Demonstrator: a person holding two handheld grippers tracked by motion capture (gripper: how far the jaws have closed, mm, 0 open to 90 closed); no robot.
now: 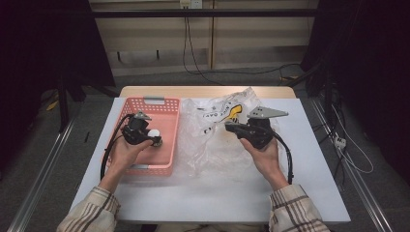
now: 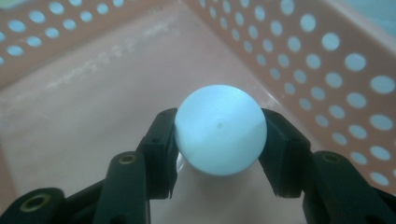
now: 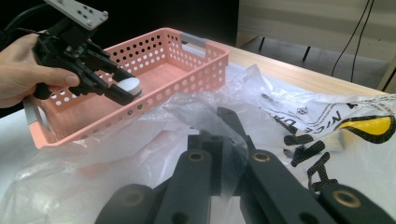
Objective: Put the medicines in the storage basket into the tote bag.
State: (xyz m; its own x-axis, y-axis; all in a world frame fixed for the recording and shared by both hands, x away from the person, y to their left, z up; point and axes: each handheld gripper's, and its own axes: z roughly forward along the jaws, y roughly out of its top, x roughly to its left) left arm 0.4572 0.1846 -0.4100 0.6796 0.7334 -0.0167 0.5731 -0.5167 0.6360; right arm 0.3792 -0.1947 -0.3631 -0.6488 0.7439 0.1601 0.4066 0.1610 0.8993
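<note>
2 grippers: left fingers (image 2: 219,154) clamp white ball (image 2: 219,135); right fingers (image 3: 224,154) pinch plastic bag (image 3: 299,116).

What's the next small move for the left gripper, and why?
Probably lower a little, then open. The left gripper has its pads pressed on the white ball inside the pink basket, seemingly just above its floor. The right gripper pinches the plastic bag.
</note>
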